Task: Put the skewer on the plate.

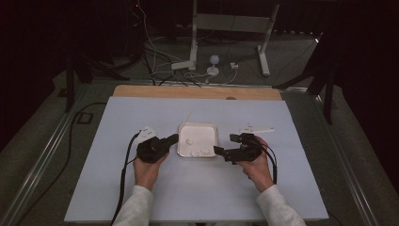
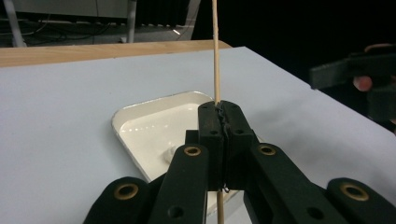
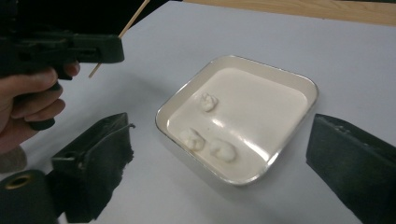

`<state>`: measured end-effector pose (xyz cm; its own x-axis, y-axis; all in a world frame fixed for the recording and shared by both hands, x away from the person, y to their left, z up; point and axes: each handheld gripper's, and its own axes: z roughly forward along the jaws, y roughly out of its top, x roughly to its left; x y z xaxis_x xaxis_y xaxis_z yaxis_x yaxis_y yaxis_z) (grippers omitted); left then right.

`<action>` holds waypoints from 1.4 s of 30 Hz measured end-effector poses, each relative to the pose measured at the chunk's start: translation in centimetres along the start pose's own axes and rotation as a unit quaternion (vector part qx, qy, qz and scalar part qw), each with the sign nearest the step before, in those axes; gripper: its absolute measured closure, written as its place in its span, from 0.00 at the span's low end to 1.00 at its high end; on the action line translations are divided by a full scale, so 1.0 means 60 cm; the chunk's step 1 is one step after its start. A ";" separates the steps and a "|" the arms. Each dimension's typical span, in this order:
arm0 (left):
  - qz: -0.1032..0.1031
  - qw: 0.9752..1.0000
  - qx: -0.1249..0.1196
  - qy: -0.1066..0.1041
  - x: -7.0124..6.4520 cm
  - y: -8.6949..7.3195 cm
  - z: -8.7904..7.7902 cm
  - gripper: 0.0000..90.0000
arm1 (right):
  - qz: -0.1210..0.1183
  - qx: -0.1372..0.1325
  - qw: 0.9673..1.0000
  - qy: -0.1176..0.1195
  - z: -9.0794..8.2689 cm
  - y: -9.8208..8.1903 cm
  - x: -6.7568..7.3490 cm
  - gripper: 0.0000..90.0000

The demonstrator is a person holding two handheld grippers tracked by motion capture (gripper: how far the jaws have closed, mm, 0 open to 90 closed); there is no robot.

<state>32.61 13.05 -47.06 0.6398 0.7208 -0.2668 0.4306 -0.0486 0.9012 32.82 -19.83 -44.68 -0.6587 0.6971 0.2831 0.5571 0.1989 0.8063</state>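
Tray [image 3: 299, 84] holds three white lumps [image 3: 208, 140].

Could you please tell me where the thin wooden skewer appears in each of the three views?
High view: the wooden skewer slants up just above the white tray.
Left gripper view: it stands upright at centre, clamped in the left tongs.
Right gripper view: it is at top left, slanting past the other hand's black tongs.
Shared landmark: the white tray with three pale lumps.
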 end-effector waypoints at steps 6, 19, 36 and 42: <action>-0.005 1.000 0.004 0.005 -0.002 0.004 0.017 1.00 | 0.000 -0.008 1.000 -0.006 -0.025 -0.017 -0.008 0.04; -0.008 1.000 0.016 0.016 -0.005 0.006 0.053 0.99 | 0.014 -0.024 0.999 -0.032 -0.080 -0.065 -0.033 0.05; -0.007 0.999 0.032 0.038 -0.015 0.003 0.098 0.99 | 0.027 -0.039 0.997 -0.065 -0.127 -0.089 -0.058 0.05; -0.011 0.998 0.041 0.048 -0.013 -0.002 0.111 0.99 | 0.028 -0.037 0.997 -0.064 -0.126 -0.092 -0.059 0.06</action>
<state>36.28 7.89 -49.21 0.5671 0.7856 -0.2476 0.4971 -0.0867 0.8634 28.26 -28.59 -46.19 -0.5551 0.7887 0.2642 0.5493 0.1091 0.8284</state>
